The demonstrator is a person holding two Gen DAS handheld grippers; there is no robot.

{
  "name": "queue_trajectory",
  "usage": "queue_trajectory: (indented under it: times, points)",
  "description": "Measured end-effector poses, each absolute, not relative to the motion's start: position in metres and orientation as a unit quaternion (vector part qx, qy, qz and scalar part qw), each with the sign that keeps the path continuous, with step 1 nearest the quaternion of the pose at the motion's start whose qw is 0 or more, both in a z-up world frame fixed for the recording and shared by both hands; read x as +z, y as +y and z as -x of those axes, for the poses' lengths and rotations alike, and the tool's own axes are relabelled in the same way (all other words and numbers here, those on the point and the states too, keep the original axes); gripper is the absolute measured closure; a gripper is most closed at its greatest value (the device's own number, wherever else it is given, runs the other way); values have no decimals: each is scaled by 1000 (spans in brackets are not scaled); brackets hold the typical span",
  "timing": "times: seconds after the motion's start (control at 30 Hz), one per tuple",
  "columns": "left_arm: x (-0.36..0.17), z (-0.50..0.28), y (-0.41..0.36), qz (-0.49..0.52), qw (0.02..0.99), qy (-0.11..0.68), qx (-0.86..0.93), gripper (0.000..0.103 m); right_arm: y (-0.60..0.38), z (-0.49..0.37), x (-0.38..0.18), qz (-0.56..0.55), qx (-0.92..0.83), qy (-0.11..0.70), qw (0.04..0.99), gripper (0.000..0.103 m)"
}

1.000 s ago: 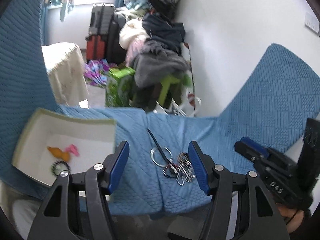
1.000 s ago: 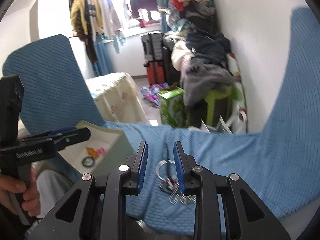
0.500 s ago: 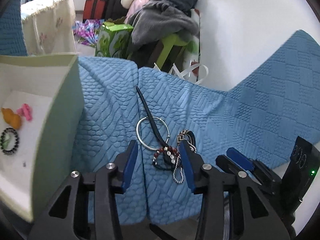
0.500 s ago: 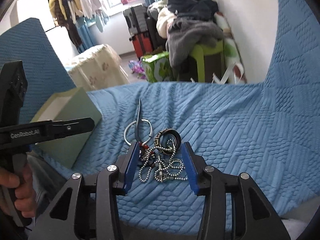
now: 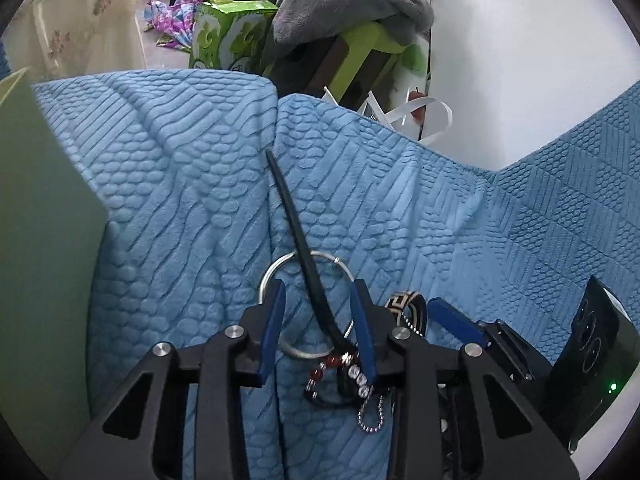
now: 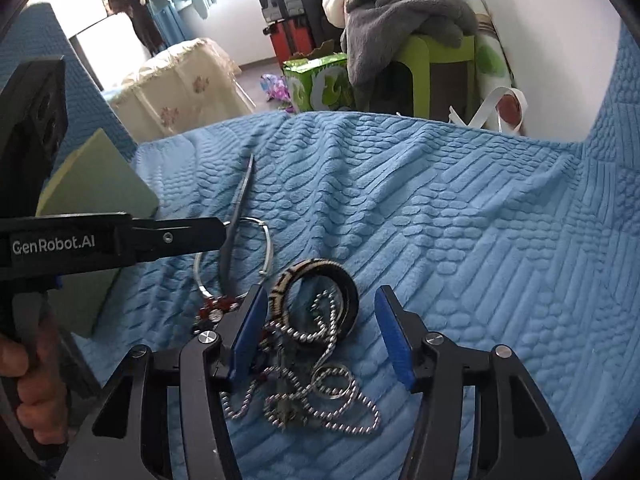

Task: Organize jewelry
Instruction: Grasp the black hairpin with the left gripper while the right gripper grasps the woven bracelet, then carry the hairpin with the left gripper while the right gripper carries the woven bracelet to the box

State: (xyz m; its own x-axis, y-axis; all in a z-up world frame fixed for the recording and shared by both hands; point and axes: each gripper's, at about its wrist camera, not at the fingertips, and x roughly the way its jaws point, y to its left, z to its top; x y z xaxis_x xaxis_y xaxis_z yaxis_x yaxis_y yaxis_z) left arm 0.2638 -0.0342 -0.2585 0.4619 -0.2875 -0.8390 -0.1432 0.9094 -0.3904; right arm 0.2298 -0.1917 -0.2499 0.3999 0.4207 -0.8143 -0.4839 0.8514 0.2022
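1. Green box (image 5: 44,248): fills the left edge of the left wrist view and stands on the blue quilted cover (image 5: 460,208); only its outer wall shows.
2. Left gripper (image 5: 318,300): lower centre of the left wrist view. Its blue-padded fingers (image 5: 272,328) have just been closing and stand apart, straddling the black hair stick (image 5: 298,240) and the near arc of the silver ring bangle (image 5: 280,268); the pads press on neither.
3. Jewelry pile, left wrist view: red and clear bead strand (image 5: 344,364) and a ball chain (image 5: 370,412) lie low between the finger bases; the patterned bangle (image 5: 404,304) lies just right of the right finger.
4. Right gripper (image 6: 320,300): lower centre of the right wrist view. Its fingers (image 6: 250,332) have just been opening and stand spread around the patterned bangle (image 6: 312,272) and the tangled silver ball chain (image 6: 312,392), with a gap on the right side.
5. Right wrist view, left side: a hand (image 6: 36,392) holds the handle of the left gripper (image 6: 216,232), whose tip reaches the silver ring bangle (image 6: 264,256) and the hair stick (image 6: 240,196).
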Motion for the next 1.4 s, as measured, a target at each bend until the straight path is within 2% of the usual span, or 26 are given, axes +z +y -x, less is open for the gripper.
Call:
queue_trajectory:
  times: [0.1, 0.23, 0.3, 0.53, 0.6, 0.67, 0.87, 1.4]
  points:
    - [-261, -271, -41, 185, 830, 525, -36, 69, -188, -232, -252, 41, 275, 475, 835, 51]
    - [-265, -279, -44, 175, 829, 530, -33, 69, -193, -238, -252, 29, 271, 478, 835, 72]
    - [-266, -281, -44, 172, 829, 531, -30, 72, -196, -240, -248, 18, 268, 475, 838, 76]
    - [-270, -287, -50, 152, 829, 538, -27, 78, -210, -240, -239, -3, 255, 458, 852, 77]
    - [-271, -288, -54, 134, 831, 539, -23, 81, -212, -242, -239, -9, 254, 459, 851, 77]
    - [-271, -290, -58, 120, 832, 541, -21, 90, -212, -245, -238, -12, 255, 460, 851, 76]
    - [-263, -285, -56, 121, 843, 523, -29, 96, -211, -242, -230, -15, 259, 450, 854, 76]
    - [-184, -225, -48, 115, 895, 428, -53, 96, -218, -207, -170, -18, 253, 368, 895, 76]
